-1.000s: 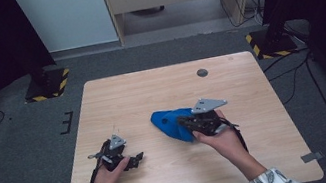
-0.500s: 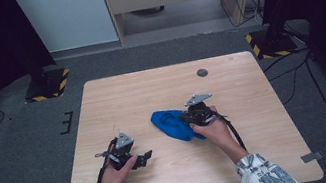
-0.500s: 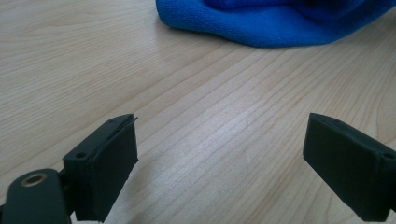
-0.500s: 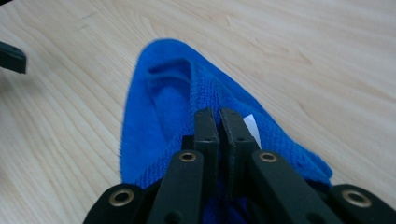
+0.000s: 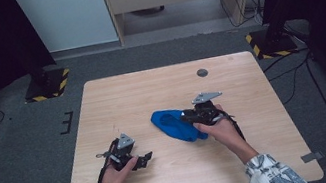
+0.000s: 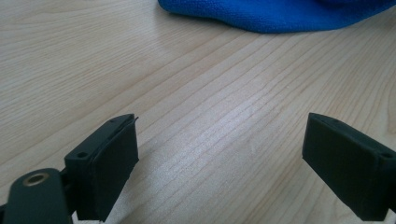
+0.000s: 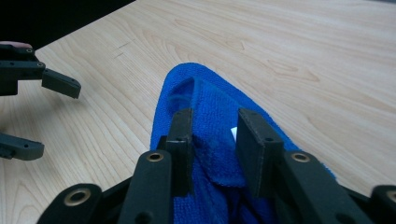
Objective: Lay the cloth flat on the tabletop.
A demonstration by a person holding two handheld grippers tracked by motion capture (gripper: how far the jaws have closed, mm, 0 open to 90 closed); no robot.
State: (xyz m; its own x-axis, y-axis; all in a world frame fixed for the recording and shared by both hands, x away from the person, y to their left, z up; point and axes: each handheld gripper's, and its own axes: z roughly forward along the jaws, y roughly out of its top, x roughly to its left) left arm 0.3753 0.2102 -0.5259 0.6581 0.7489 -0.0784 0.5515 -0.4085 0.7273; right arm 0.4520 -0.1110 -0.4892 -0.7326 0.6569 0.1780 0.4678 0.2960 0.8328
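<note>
The right tool (image 5: 191,117) is resting over the crumpled blue terry-cloth towel (image 5: 177,125), its jaws having just been opening; they are now standing slightly apart with a fold of fabric between them, the pads (image 7: 183,140) seemingly no longer pinching it, which suggests a release onto the pale wooden table (image 5: 151,93). The left tool (image 5: 145,158), jaws spread wide on nothing, is waiting low over bare table, well short of the towel lying ahead of it (image 6: 280,14), probably ready to take a corner. The towel is lying bunched and partly folded over itself, fuzzy in texture, directly beneath the right tool.
</note>
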